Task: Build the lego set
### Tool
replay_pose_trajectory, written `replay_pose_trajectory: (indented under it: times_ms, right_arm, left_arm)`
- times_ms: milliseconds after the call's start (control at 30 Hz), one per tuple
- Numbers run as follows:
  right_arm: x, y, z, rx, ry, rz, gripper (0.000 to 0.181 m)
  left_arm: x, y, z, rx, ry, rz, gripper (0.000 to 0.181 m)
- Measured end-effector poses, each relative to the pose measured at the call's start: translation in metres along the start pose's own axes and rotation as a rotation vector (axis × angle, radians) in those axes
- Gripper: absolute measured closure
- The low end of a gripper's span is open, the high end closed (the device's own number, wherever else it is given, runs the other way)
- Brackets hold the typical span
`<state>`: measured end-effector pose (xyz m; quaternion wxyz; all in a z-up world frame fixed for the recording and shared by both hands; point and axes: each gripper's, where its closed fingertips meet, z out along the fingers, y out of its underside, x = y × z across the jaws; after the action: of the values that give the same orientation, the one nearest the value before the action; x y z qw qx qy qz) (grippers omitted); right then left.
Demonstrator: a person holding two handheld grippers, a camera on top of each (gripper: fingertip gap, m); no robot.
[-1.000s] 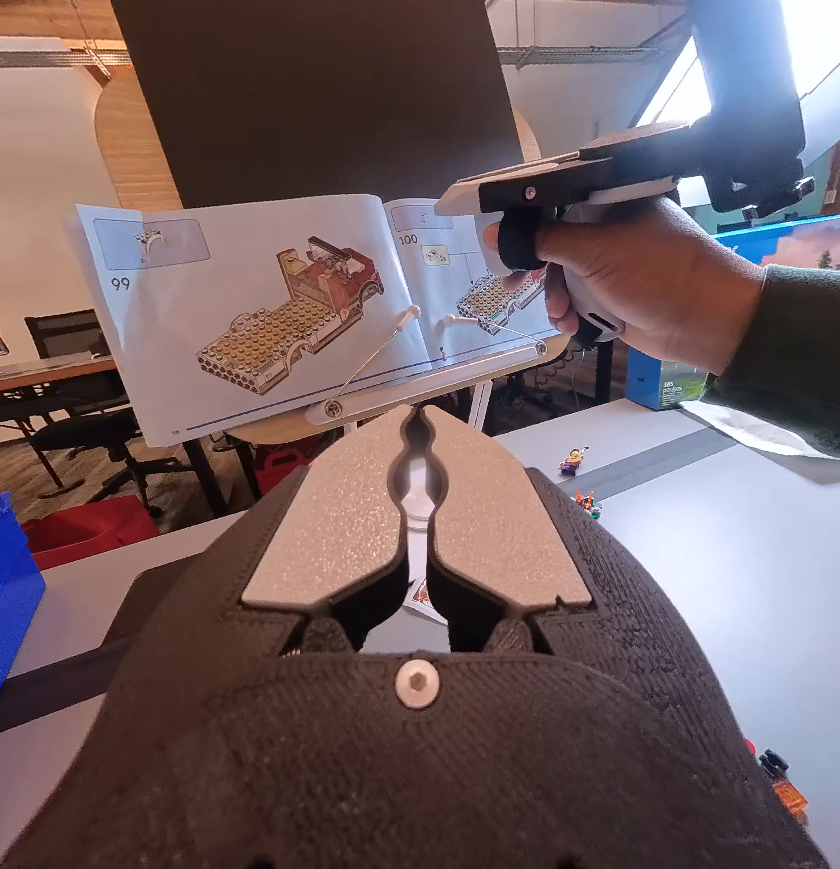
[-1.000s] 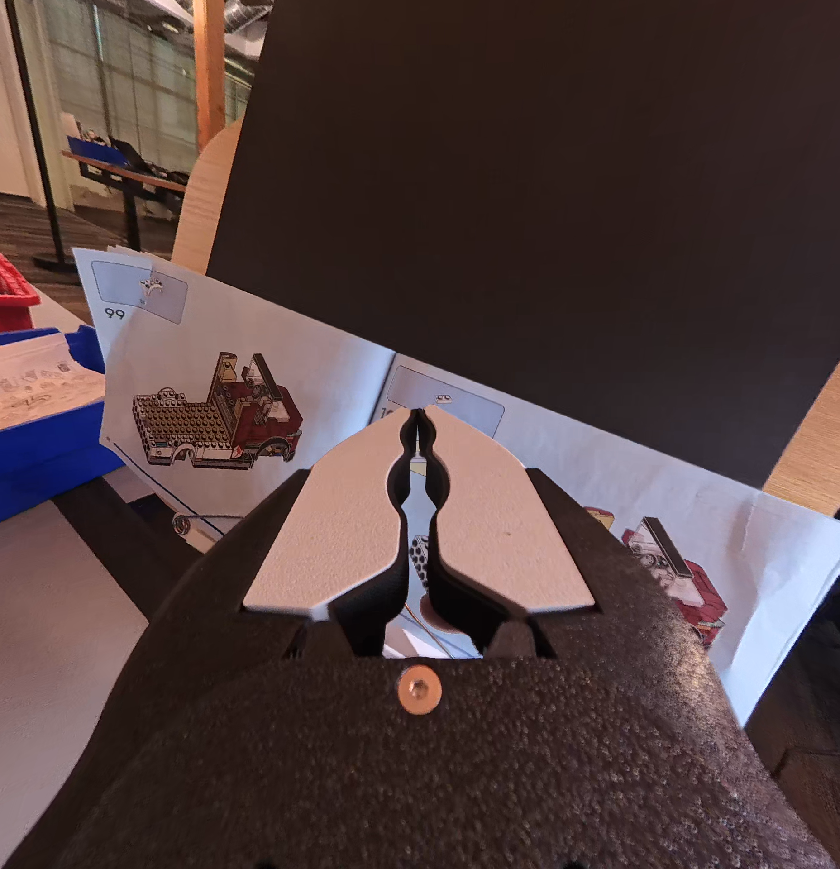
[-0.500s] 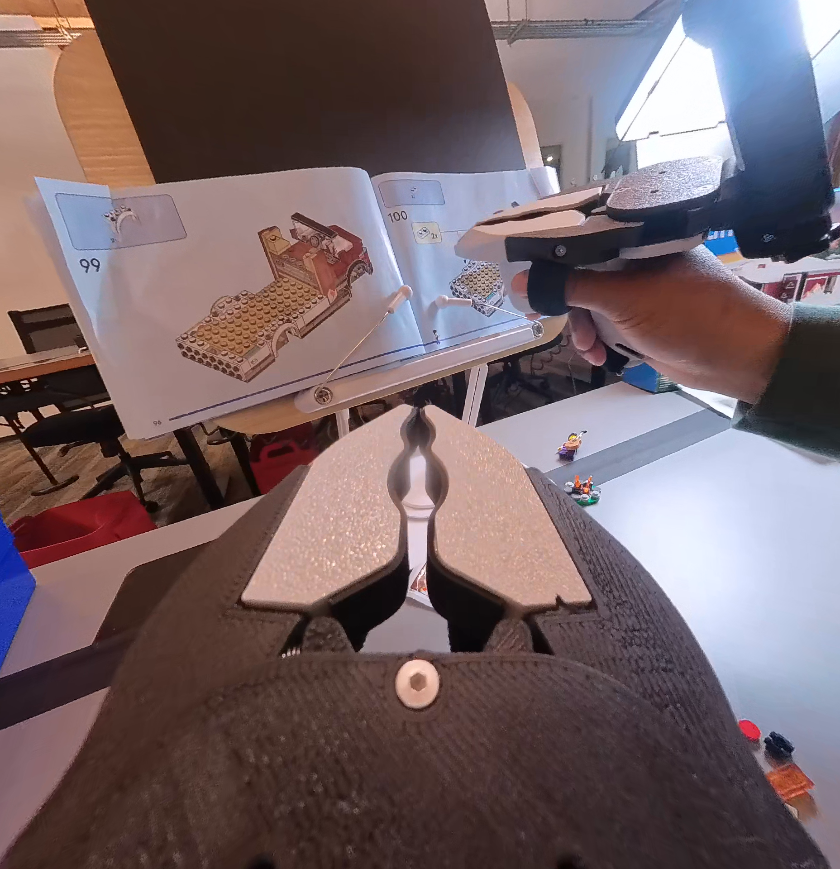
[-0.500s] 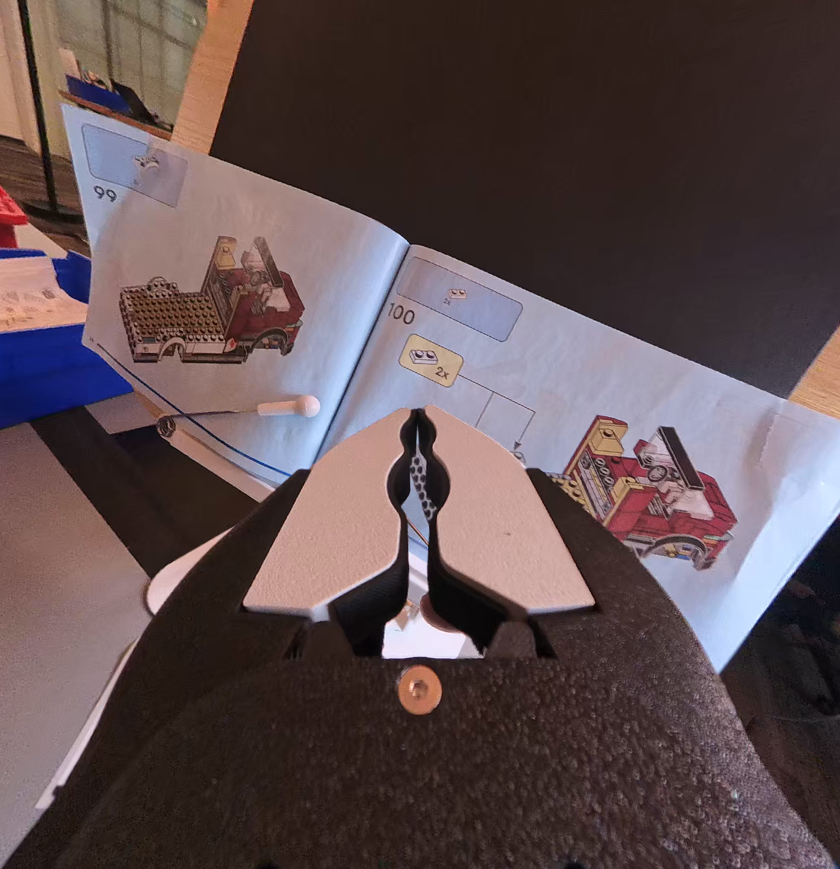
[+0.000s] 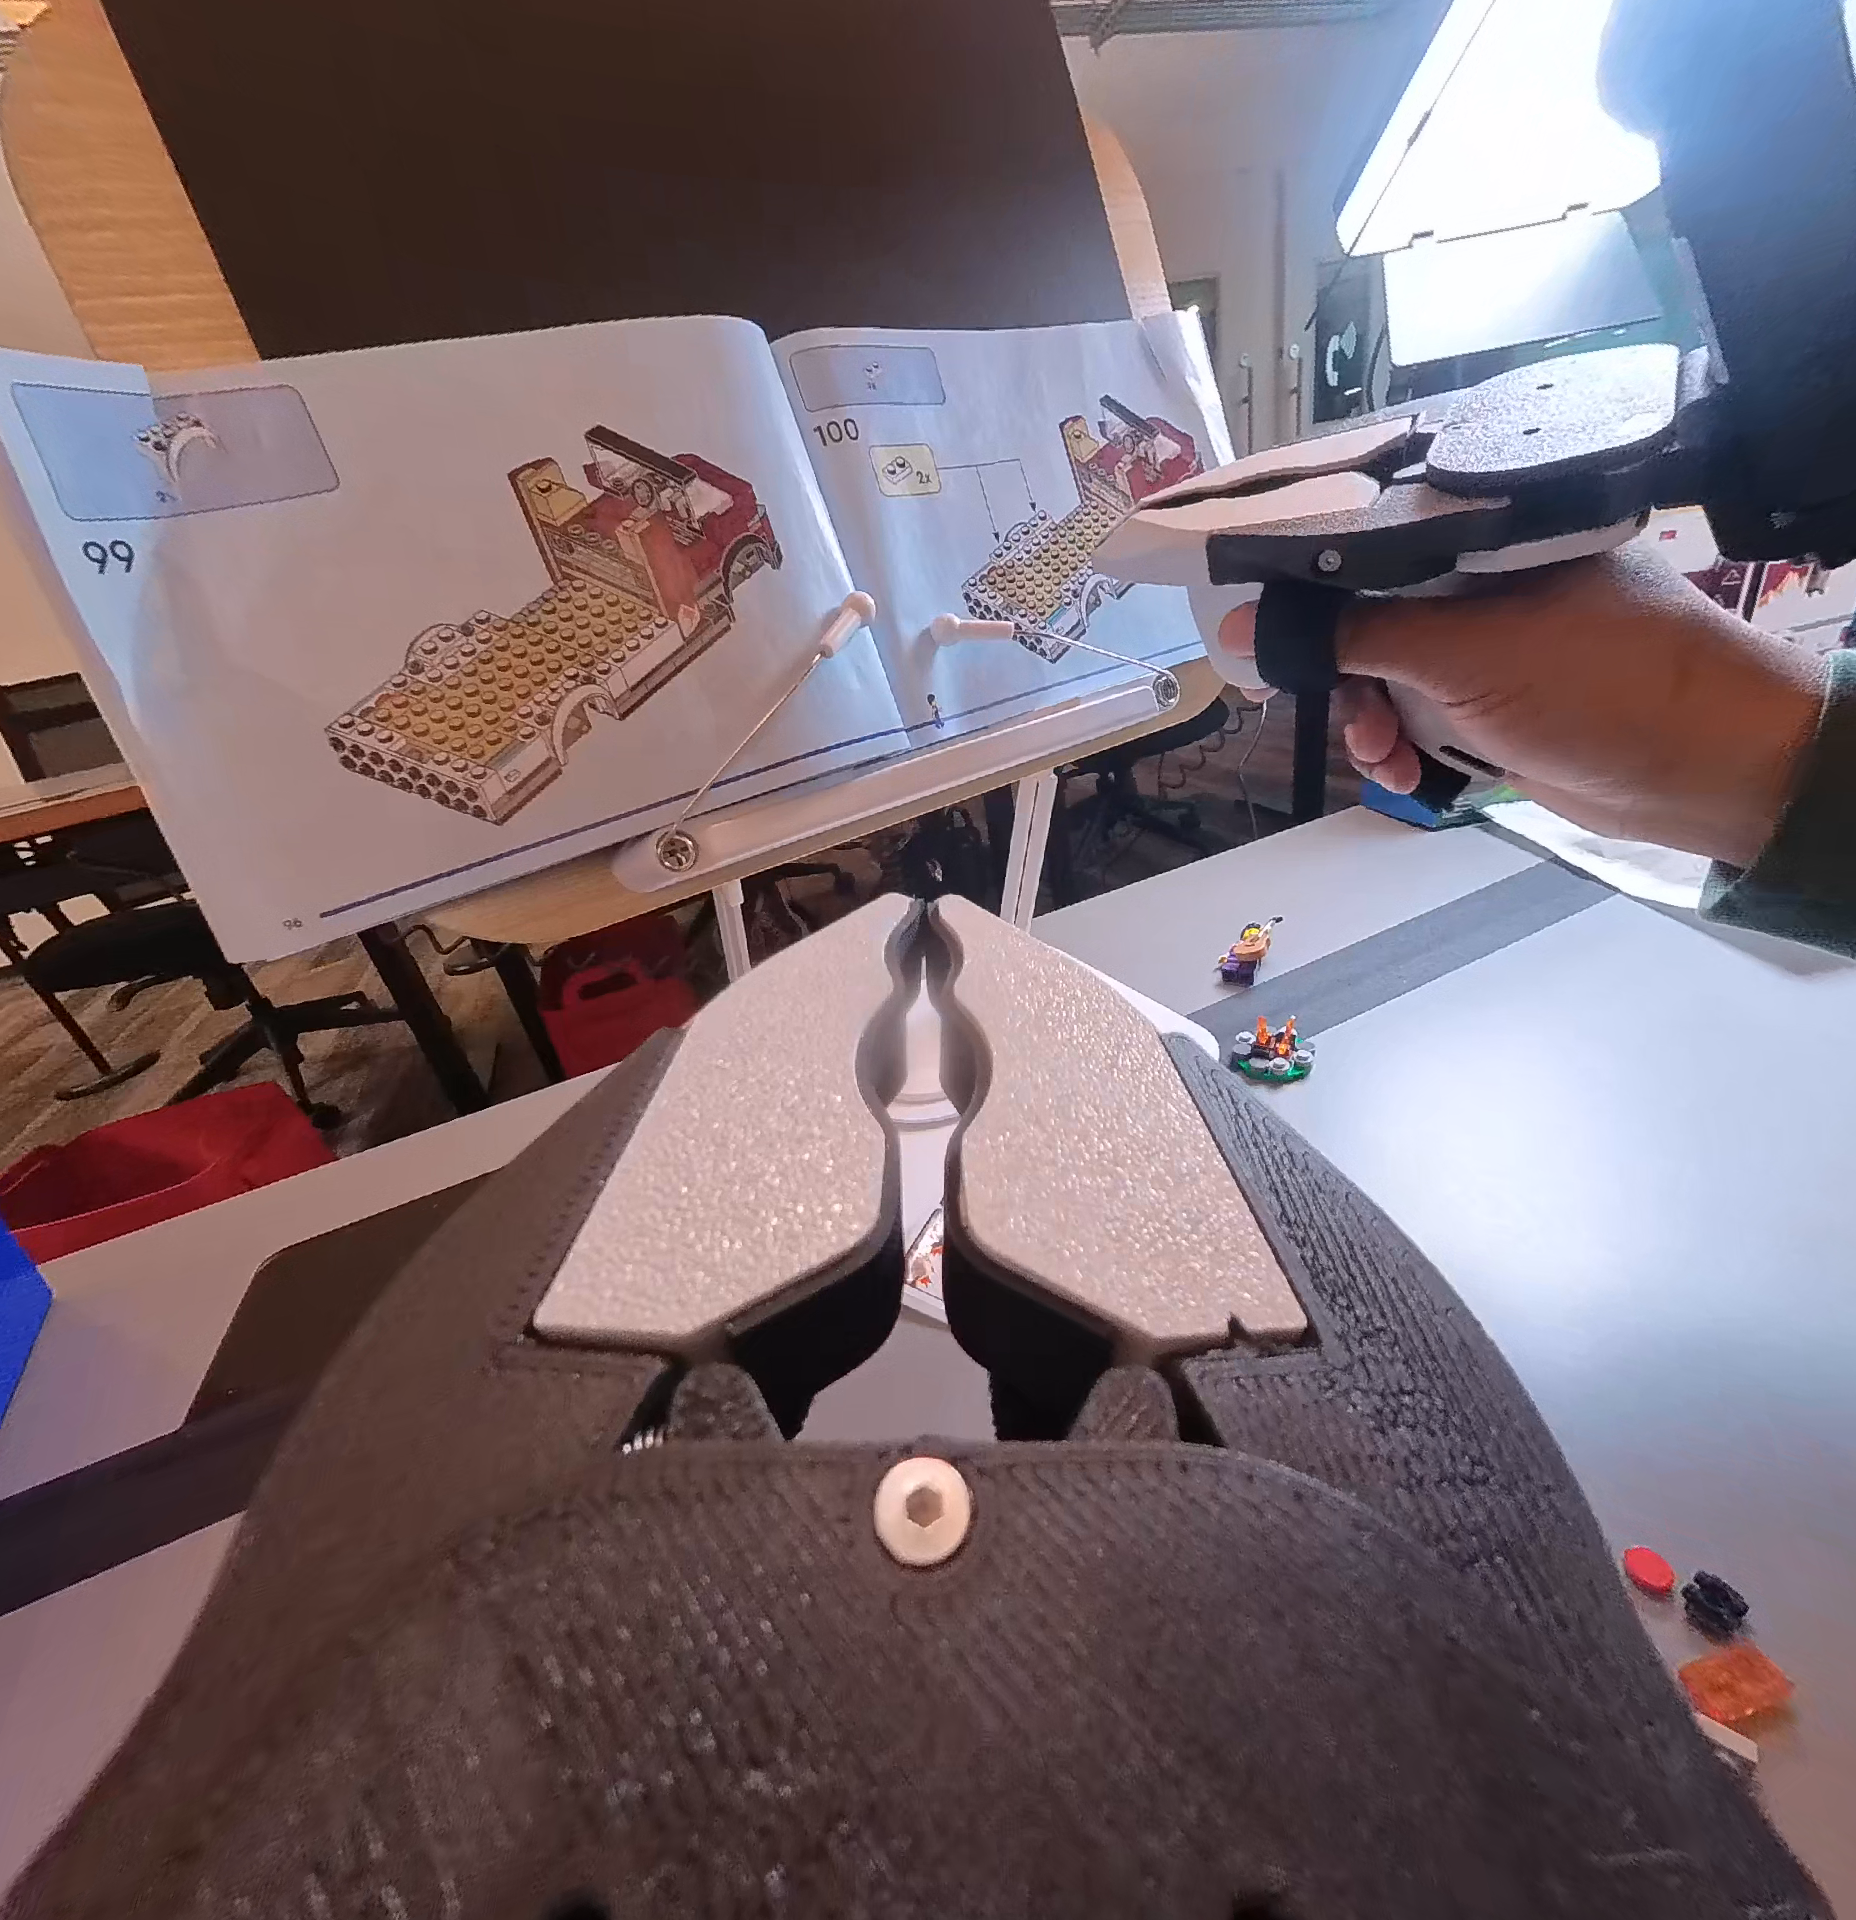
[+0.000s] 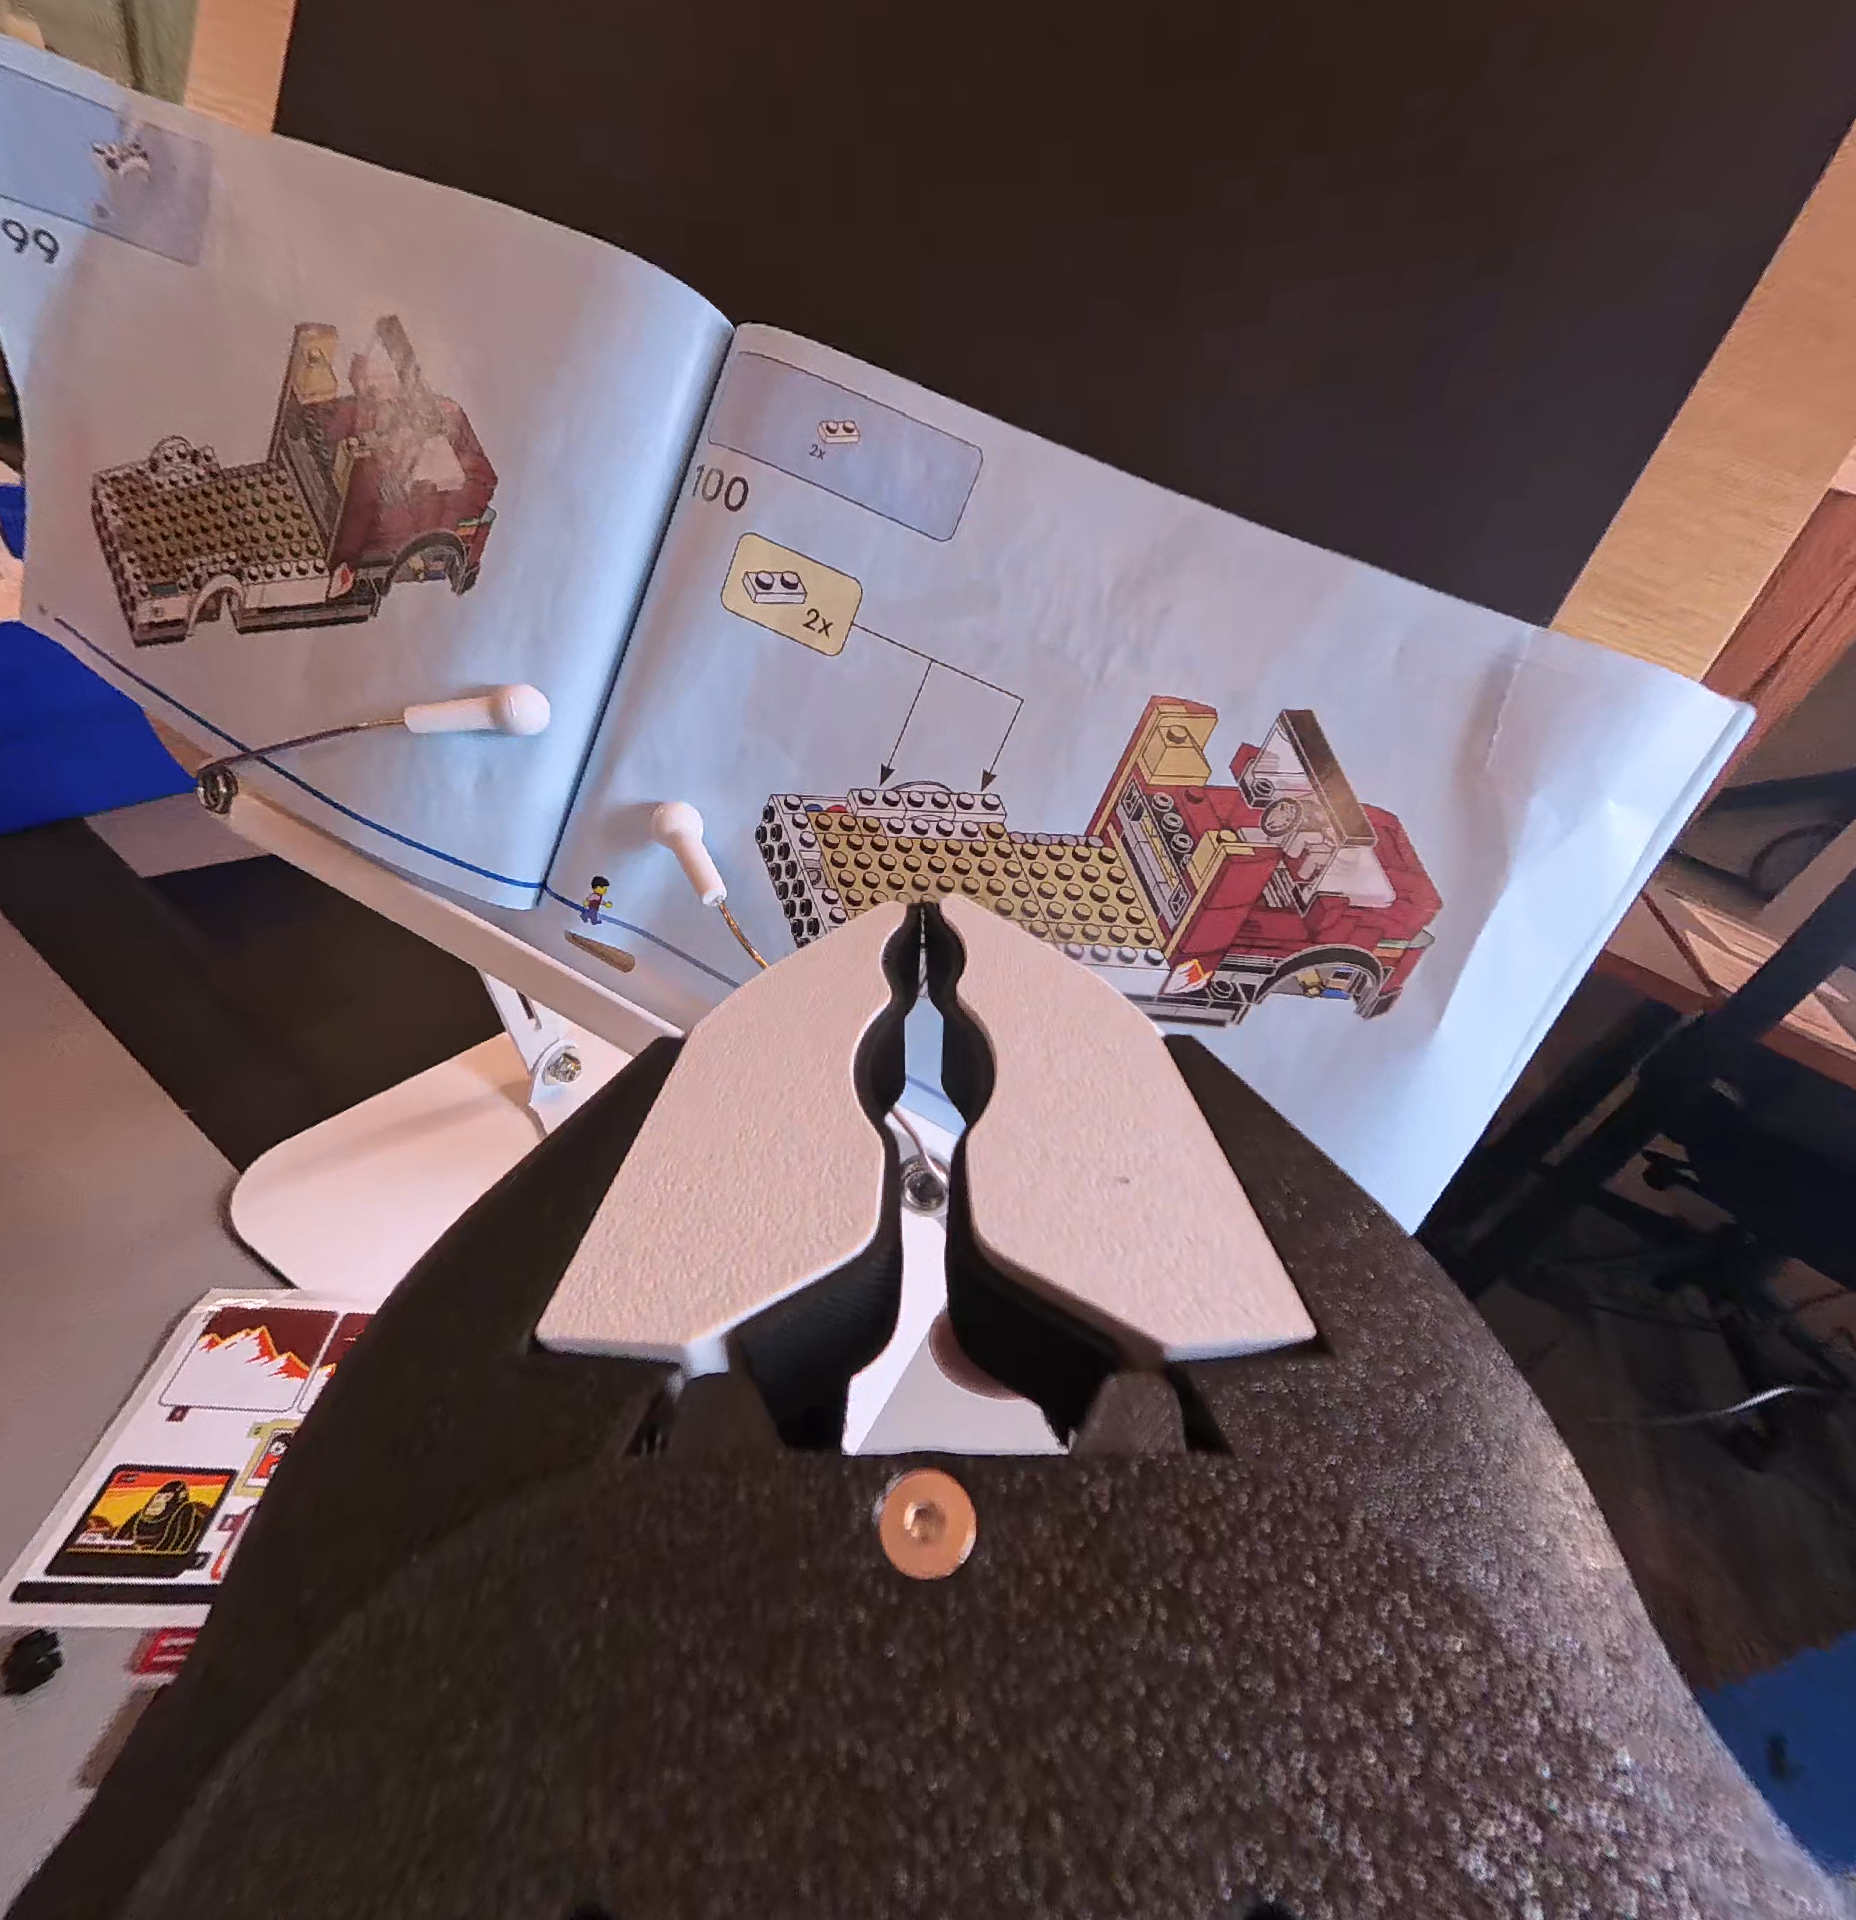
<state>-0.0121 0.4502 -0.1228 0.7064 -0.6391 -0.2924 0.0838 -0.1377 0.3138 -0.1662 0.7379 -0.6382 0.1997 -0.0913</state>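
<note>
- Booklet (image 5: 550, 582) of building steps lies open on a white stand (image 5: 882, 810), straight ahead of the left tool (image 5: 926, 914) and a little above its tips; 2 wire arms with white tips (image 5: 851, 613) press the pages flat.
- Both pages picture a red and tan truck partly built, each with a printed step number and a small parts box; the writing is left unread here.
- Left tool is clenched with its tips together and nothing between them.
- Right tool (image 6: 926, 914) is likewise clenched and empty, its tips pointed at the right-hand page (image 6: 1163, 727), close in front of the drawn truck.
- From the left wrist view, the right tool (image 5: 1163, 525) sits up and to the right, held in a person's hand (image 5: 1558, 707), and covers part of that page.
- Right of the left tool, on the grey counter (image 5: 1526, 1195), stand a small figure (image 5: 1248, 948) and a little green campfire build (image 5: 1272, 1051).
- Near its lower right lie a red round piece (image 5: 1648, 1567), a black piece (image 5: 1713, 1605) and an orange clear piece (image 5: 1734, 1685).
- Left and below the right tool a sticker sheet (image 6: 186, 1455) rests on the counter beside the stand's foot (image 6: 384, 1184).
- A dark board (image 6: 1007, 208) rises behind the booklet.
</note>
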Motion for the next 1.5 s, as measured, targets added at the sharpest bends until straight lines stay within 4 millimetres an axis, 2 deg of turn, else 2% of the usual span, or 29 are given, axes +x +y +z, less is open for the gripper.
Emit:
replay_pose_trajectory:
  times_ms: [500, 733, 1000, 1500]
  right_arm:
    - [-0.014, -0.012, 0.011, 0.024, -0.035, -0.040, 0.179]
    - [-0.018, -0.012, 0.016, 0.002, -0.045, -0.051, 0.179]
    - [0.015, -0.008, 0.010, -0.018, 0.015, -0.008, 0.179]
    - [0.024, -0.007, 0.001, -0.013, 0.032, -0.027, 0.179]
  left_arm:
    - [0.001, 0.008, 0.002, -0.028, 0.011, 0.007, 0.181]
    - [0.000, 0.008, 0.002, -0.028, 0.009, 0.009, 0.181]
    - [0.001, 0.010, 0.003, -0.032, 0.017, 0.003, 0.181]
    - [0.002, 0.012, 0.003, -0.038, 0.018, 0.016, 0.181]
